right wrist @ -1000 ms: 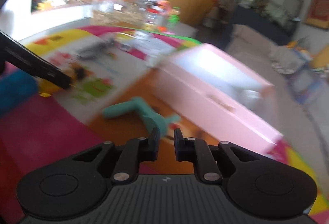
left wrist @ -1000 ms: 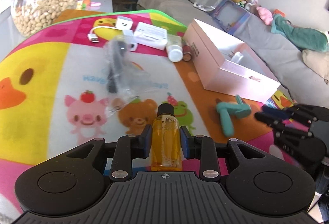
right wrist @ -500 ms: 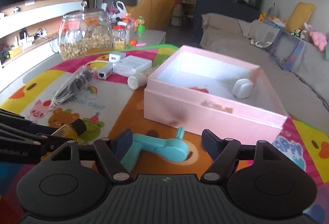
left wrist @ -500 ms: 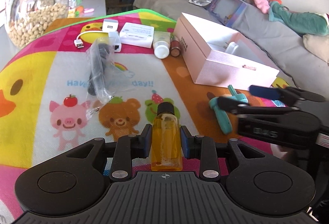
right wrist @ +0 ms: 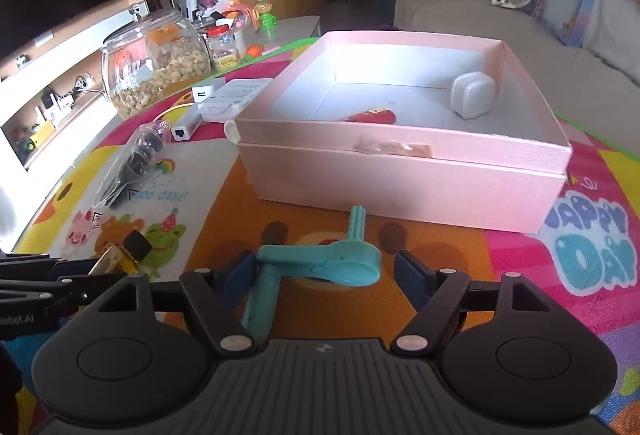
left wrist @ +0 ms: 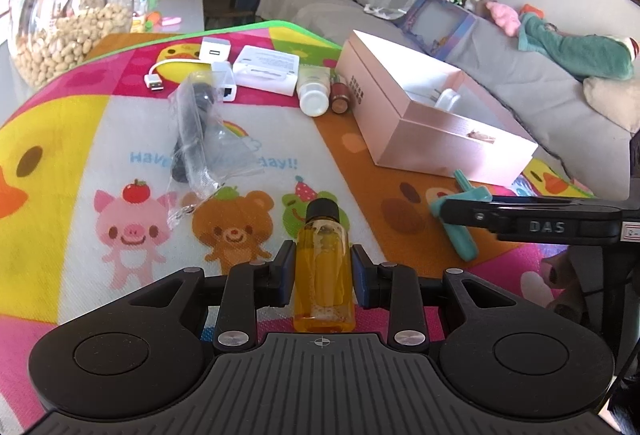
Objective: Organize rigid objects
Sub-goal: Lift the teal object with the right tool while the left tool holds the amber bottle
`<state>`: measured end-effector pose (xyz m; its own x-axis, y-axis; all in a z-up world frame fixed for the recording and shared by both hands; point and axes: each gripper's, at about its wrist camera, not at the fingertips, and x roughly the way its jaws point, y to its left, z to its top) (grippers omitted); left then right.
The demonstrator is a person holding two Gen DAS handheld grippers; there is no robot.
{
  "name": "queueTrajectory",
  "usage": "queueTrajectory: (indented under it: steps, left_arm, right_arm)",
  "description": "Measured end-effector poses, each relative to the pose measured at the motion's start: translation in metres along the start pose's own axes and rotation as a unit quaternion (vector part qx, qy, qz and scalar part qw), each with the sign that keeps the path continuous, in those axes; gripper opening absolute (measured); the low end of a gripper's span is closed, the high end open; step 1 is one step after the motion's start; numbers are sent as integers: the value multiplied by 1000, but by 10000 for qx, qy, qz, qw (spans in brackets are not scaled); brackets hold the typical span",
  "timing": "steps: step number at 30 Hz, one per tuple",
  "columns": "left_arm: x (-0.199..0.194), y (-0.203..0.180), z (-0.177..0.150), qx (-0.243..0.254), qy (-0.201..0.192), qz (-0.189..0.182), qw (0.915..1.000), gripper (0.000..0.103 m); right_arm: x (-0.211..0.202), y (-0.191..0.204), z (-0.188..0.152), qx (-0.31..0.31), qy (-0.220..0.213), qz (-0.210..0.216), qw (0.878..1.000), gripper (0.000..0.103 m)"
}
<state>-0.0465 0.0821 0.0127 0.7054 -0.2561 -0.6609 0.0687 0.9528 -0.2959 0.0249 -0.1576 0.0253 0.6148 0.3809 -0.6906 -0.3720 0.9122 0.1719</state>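
Note:
My left gripper (left wrist: pixel 323 271) is shut on a small amber bottle (left wrist: pixel 324 271) with a black cap, held above the cartoon mat; the bottle also shows in the right wrist view (right wrist: pixel 120 255). My right gripper (right wrist: pixel 326 275) is open, its jaws on either side of a teal plastic tool (right wrist: pixel 320 267) lying on the mat in front of the open pink box (right wrist: pixel 400 171). The box holds a white charger (right wrist: pixel 472 97) and a red item (right wrist: pixel 372 116). The right gripper's fingers (left wrist: pixel 532 217) show over the teal tool (left wrist: pixel 460 231) in the left wrist view.
On the mat lie a clear bag with dark parts (left wrist: pixel 196 131), a white adapter with cable (left wrist: pixel 216 53), a white flat box (left wrist: pixel 268 69), a white tube (left wrist: pixel 314 93) and a small brown cylinder (left wrist: pixel 340 99). A big glass jar of nuts (left wrist: pixel 72 15) stands at the far left. A sofa lies behind.
My right gripper has opened and come down around the teal tool. My left gripper still holds the amber bottle, nearly in place.

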Motion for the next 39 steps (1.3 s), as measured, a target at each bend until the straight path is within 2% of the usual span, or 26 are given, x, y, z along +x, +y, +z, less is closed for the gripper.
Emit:
queueTrajectory:
  steps: [7,12,16,18,19,20,23,27,32,39]
  left_arm:
    - [0,-4,-1,201,3,22,9998,32]
    - [-1,-6,-4,301,-68,48,9995,33]
    - [1,-5,0,125,-63,46,9999,33]
    - [3,-6,1,99,-81,51,9999,33]
    - [4,-7,1,128,-83,64,9999,33]
    - [5,-9,2,190,-80,86,9997,33]
    - [5,-13,-1,425,-103,151,9989,33]
    - [5,-18,-4,604,-150,241,9978,33]
    - [5,-20,-3,594,-118,299,9977,33]
    - [2,-26,-5,421,140,-209,9988,32]
  right_arm:
    - [-2,-17,-1,130,-44,-42,9999,77]
    - [1,-10,-4,74,-184,-164,9997,84]
    - [8,4,-3,-70,-175,-405,9990,90]
    - [12,8,0,-162,-155,-507,9985,90]
    - [13,9,2,-162,-179,-551,9982,83]
    - [12,9,3,-161,-190,-569,9981,70]
    - [6,6,5,-182,-188,-398,9989,70]
    - [5,2,-4,-343,-157,-649,9972,70]
    - [3,-1,-10,-348,-297,-567,9973,72]
    - [3,-2,-10,-330,-305,-448,9980,78]
